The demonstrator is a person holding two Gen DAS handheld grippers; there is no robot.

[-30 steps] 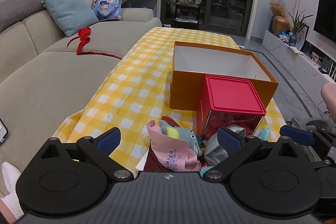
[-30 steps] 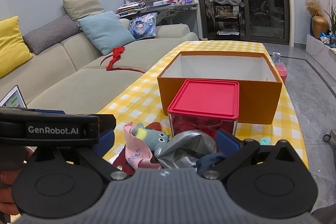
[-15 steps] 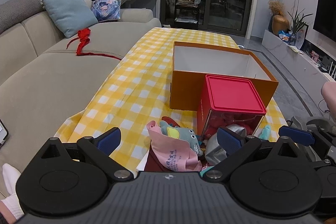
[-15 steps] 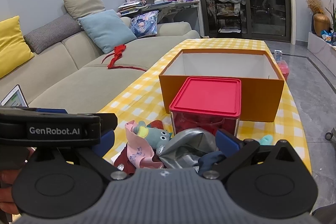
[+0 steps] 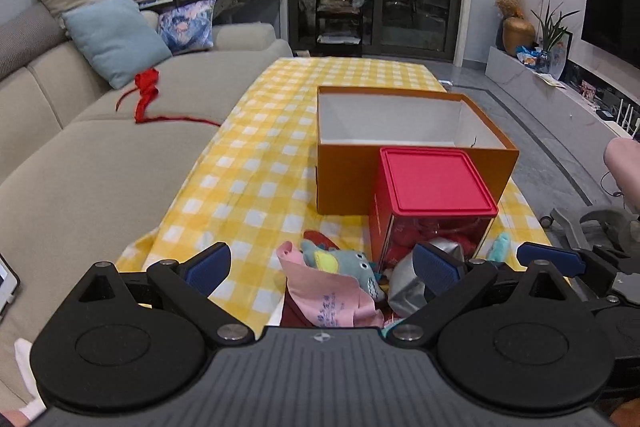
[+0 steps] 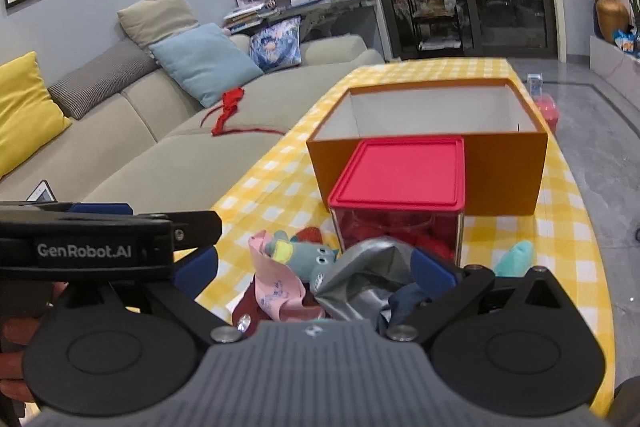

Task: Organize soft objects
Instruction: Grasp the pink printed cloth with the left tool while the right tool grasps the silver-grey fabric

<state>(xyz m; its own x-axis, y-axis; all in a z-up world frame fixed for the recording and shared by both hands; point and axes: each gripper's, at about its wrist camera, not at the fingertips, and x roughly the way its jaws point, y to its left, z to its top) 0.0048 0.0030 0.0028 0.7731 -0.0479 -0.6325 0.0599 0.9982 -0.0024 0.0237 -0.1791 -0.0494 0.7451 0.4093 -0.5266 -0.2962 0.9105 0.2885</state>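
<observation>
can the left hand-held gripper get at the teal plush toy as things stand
Probably yes. The left hand-held gripper is open, and the teal plush toy lies exposed on top of the pile straight ahead between its fingers. Only the pink cloth crowds it on the near side.

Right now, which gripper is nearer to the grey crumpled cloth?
Right. The right gripper has the grey crumpled cloth between its fingers; the left gripper is off to its left.
</observation>
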